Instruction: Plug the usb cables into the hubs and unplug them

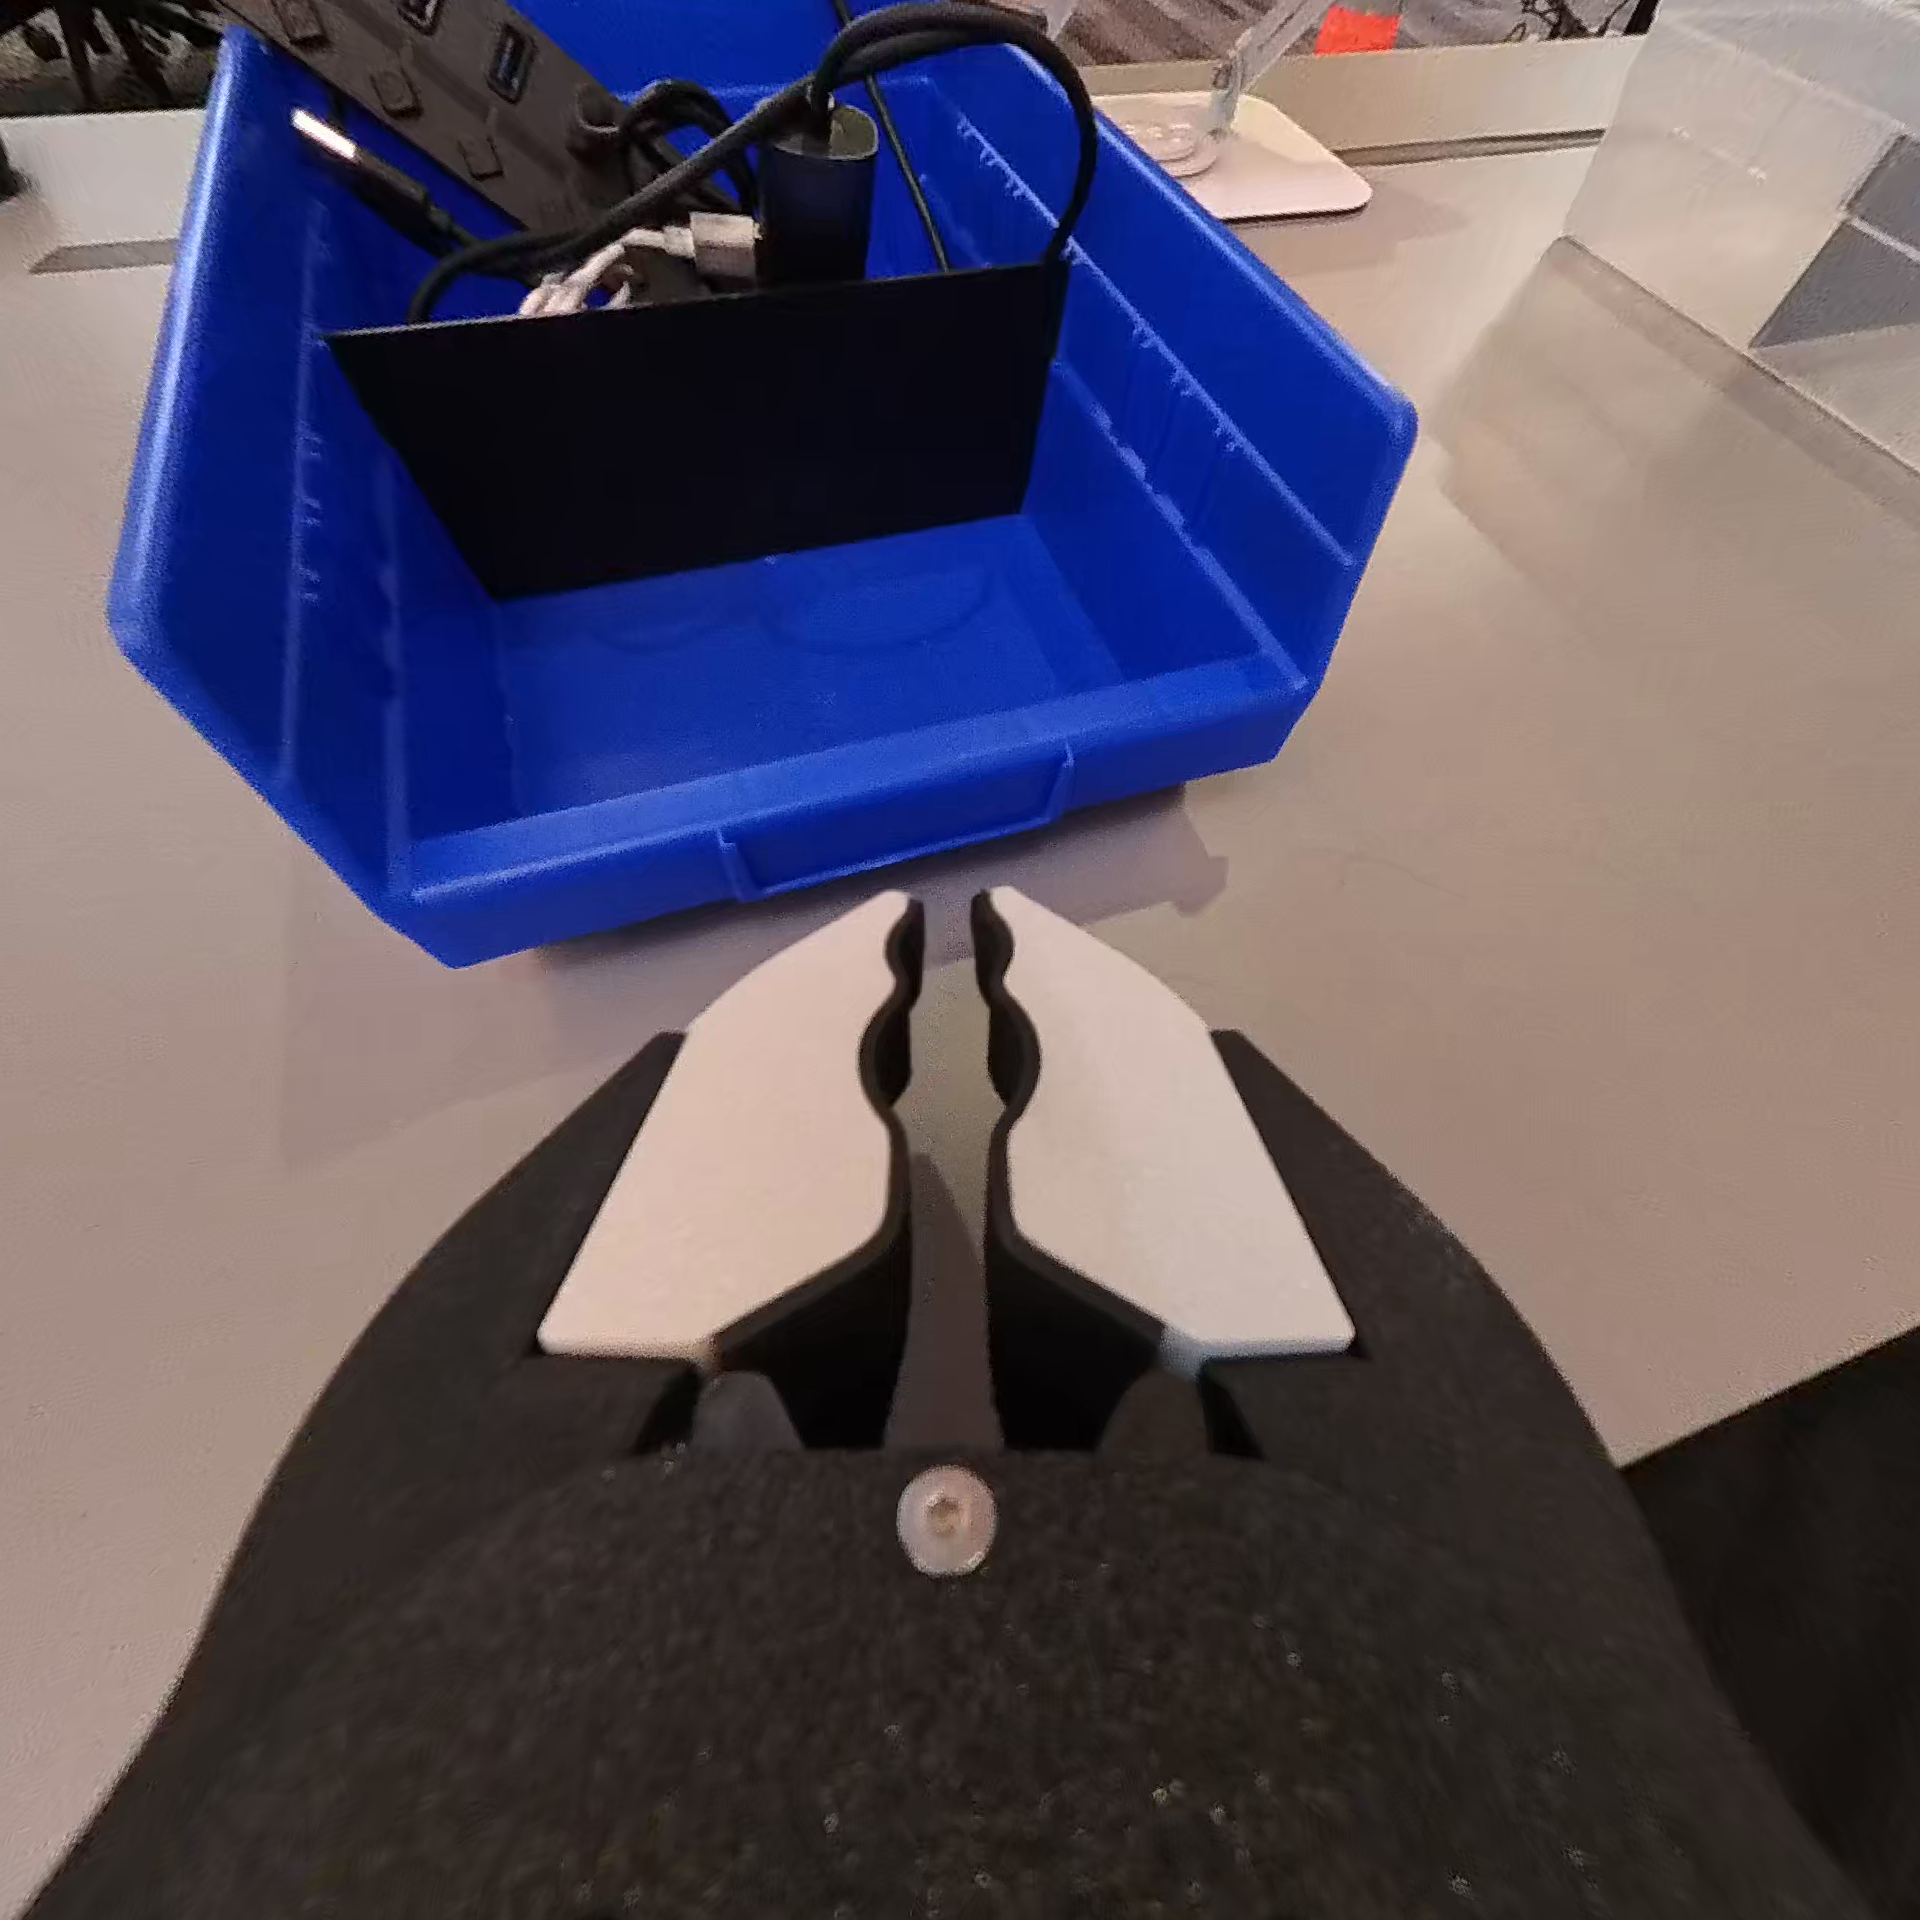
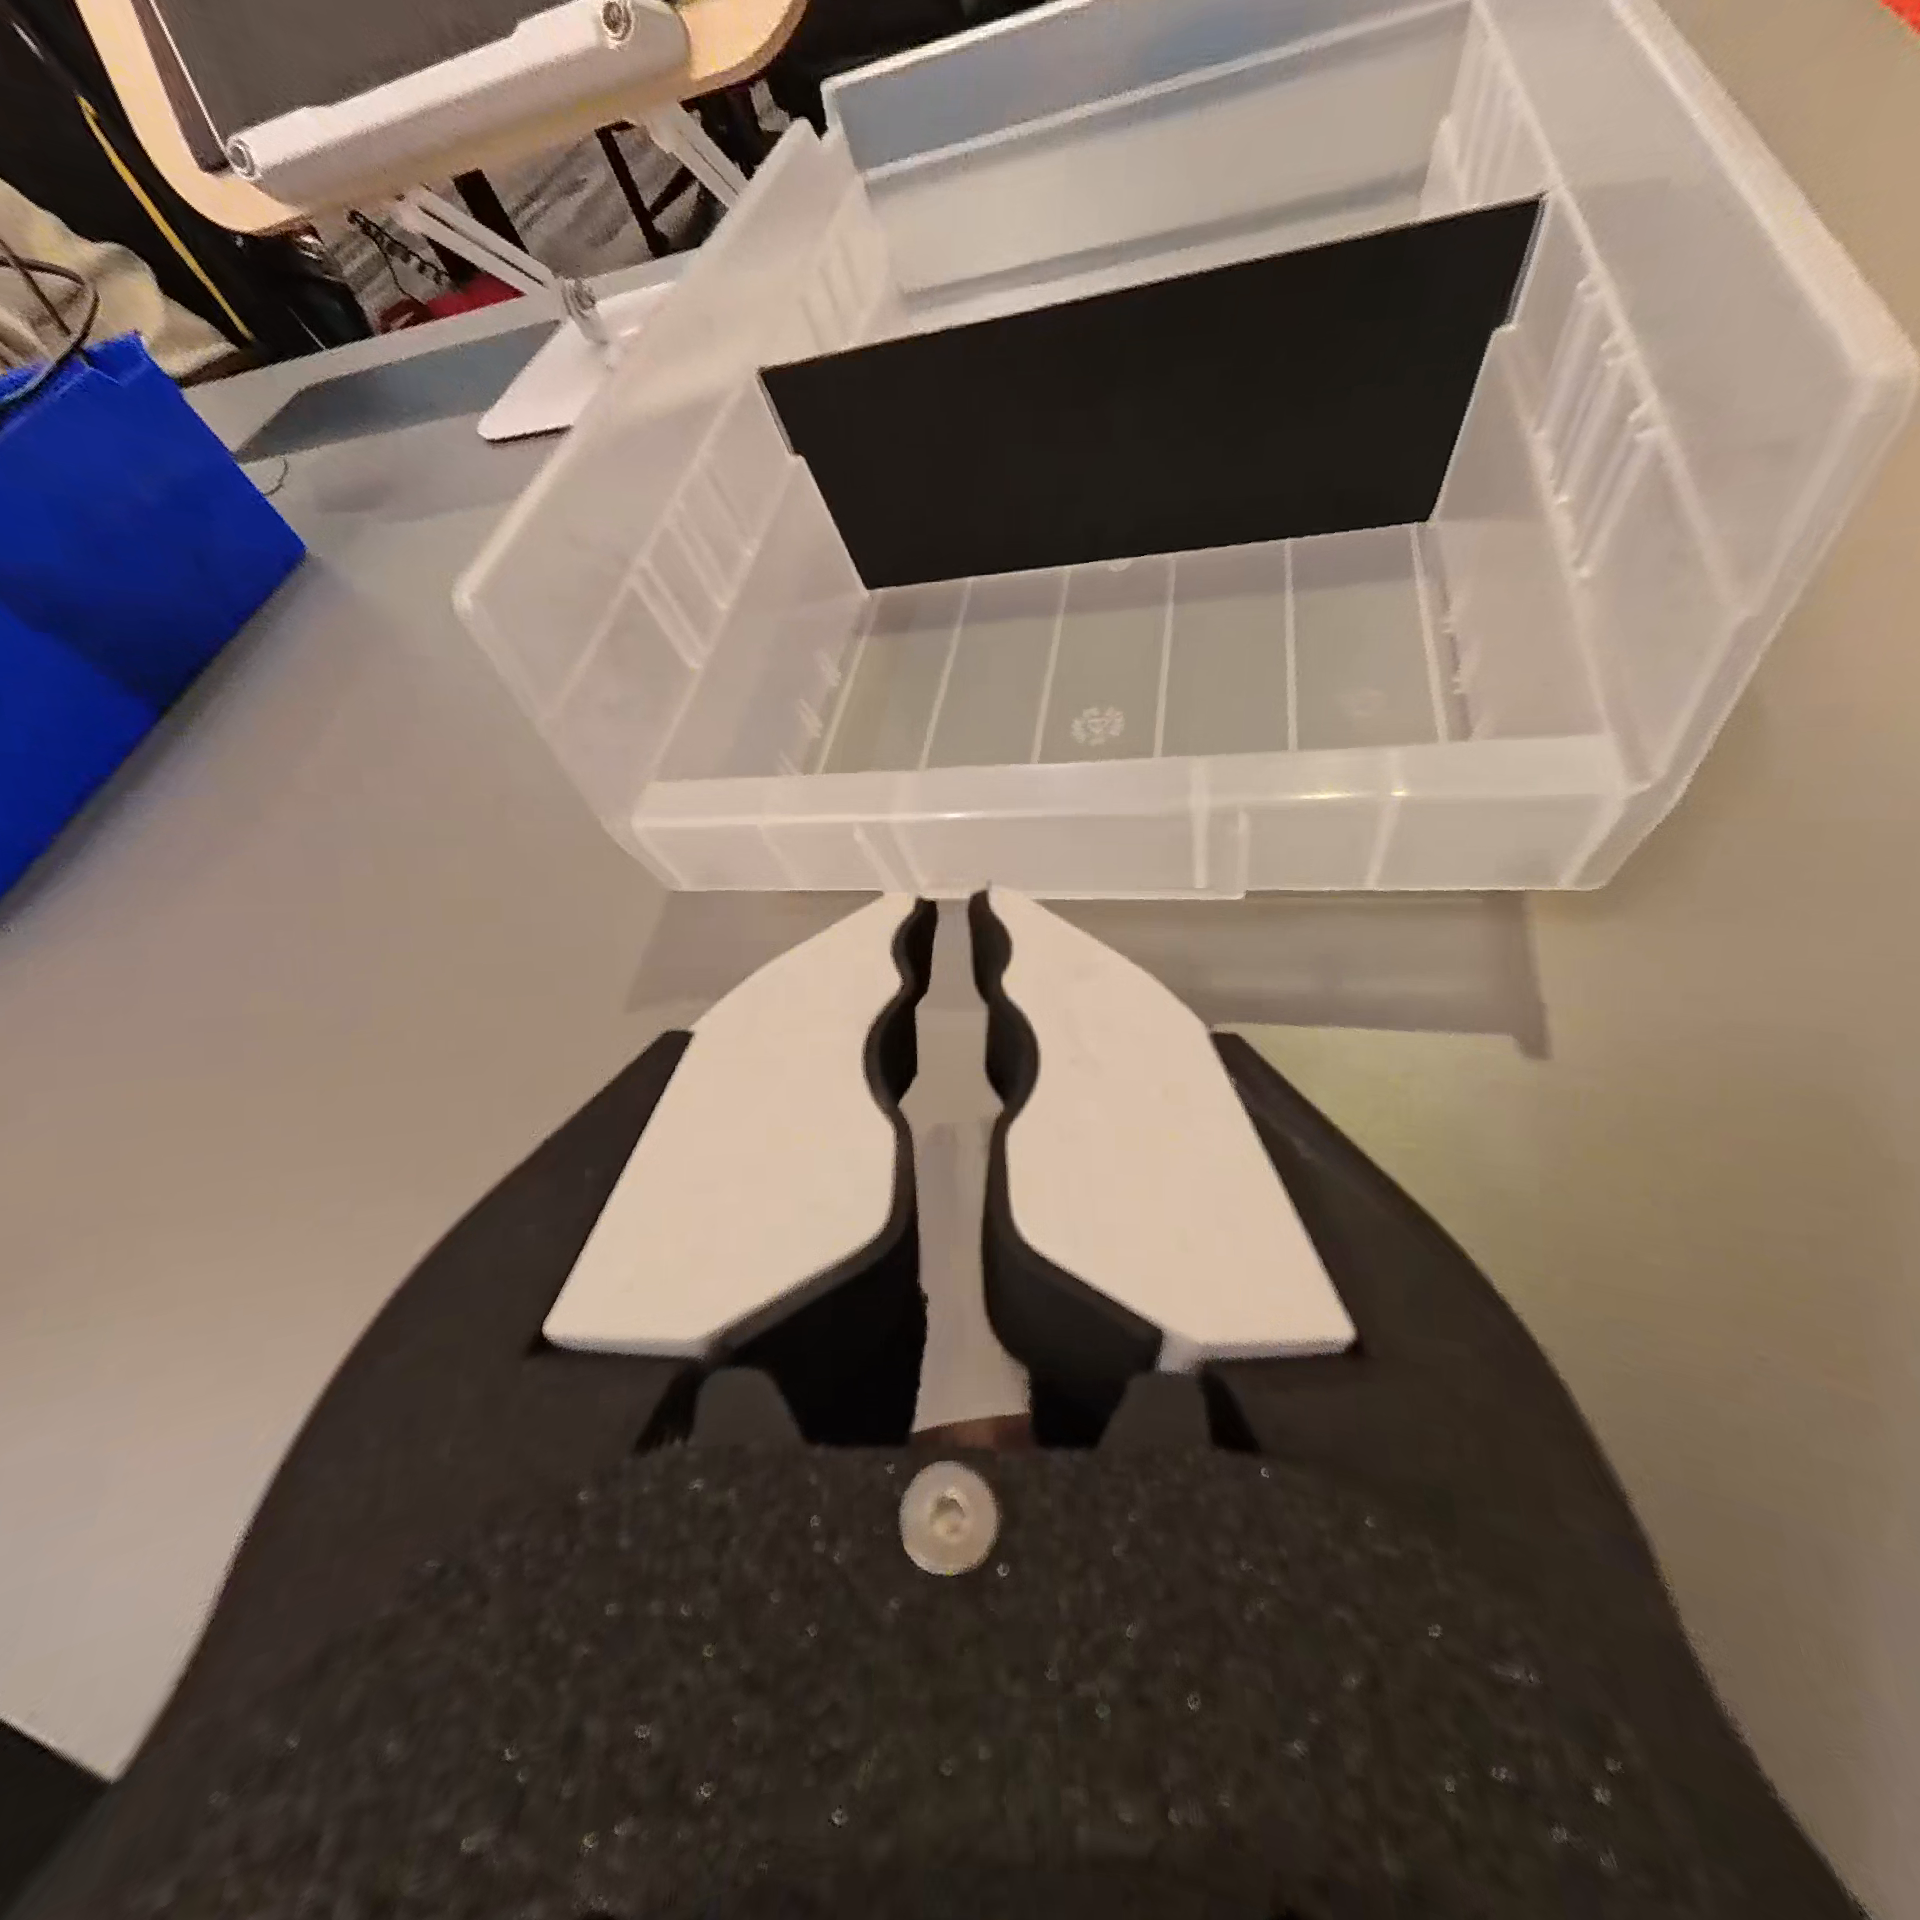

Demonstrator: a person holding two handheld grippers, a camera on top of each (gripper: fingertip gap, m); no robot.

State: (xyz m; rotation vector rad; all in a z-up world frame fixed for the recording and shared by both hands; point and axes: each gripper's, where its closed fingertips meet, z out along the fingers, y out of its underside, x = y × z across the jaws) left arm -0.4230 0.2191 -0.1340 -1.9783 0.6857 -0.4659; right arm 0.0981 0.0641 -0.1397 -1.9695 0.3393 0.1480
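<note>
In the left wrist view a blue bin (image 1: pixel 582 852) stands on the grey table, split by a black divider (image 1: pixel 707 436). Behind the divider lie a black USB hub (image 1: pixel 436 94), a dark cylindrical hub (image 1: pixel 816 197), black braided cables (image 1: pixel 1075 156) and a white cable (image 1: pixel 582 286). The bin's front compartment holds nothing. My left gripper (image 1: pixel 948 914) is just in front of the bin's front lip, its fingers nearly together and holding nothing. My right gripper (image 2: pixel 948 914) is likewise shut and empty, just in front of a clear plastic bin (image 2: pixel 935 842).
The clear bin has a black divider (image 2: pixel 1143 405), and its front compartment holds nothing. The blue bin shows at the left edge of the right wrist view (image 2: pixel 104 582). A white stand with a flat base (image 1: pixel 1288 177) is behind the bins, also in the right wrist view (image 2: pixel 540 405). The clear bin shows at the right of the left wrist view (image 1: pixel 1766 208).
</note>
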